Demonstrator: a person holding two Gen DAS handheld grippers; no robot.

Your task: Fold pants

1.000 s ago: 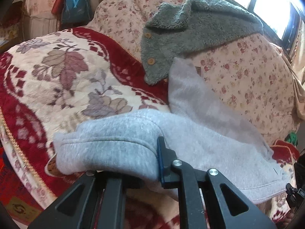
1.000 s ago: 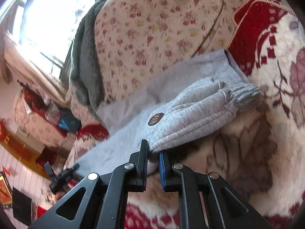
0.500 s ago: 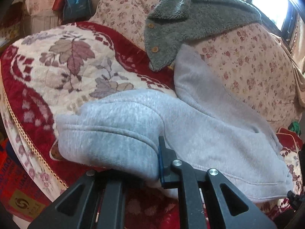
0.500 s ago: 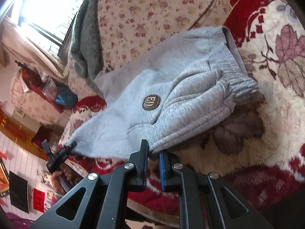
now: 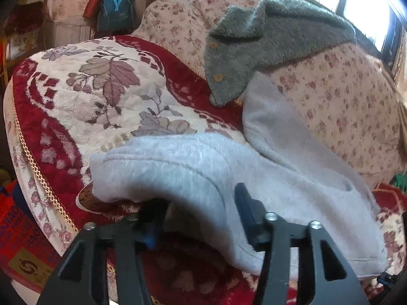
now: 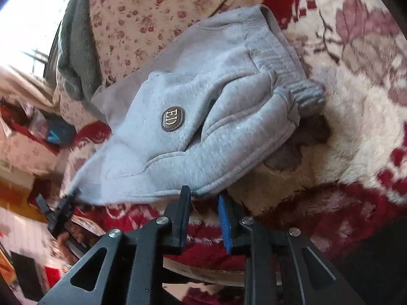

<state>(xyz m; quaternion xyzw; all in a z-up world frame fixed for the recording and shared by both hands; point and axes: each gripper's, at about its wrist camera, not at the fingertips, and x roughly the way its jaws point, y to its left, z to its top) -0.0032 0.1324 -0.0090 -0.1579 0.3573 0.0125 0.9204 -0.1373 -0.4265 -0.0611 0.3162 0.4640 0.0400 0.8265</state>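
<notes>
Pants [image 6: 203, 117]: grey brushed fleece, matt. Patch [image 6: 173, 121] on the pants: glossy, leather-like. Blanket [image 5: 84, 106] beneath the pants: plush pile.

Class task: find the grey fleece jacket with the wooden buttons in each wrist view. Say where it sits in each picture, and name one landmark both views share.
Left wrist view: the grey fleece jacket lies upper centre to upper right, draped over the floral sofa back, its buttons facing the camera.
Right wrist view: the jacket shows only as a dark grey strip at the upper left edge, no buttons visible.
Shared landmark: the light grey pants on the red patterned blanket.
</notes>
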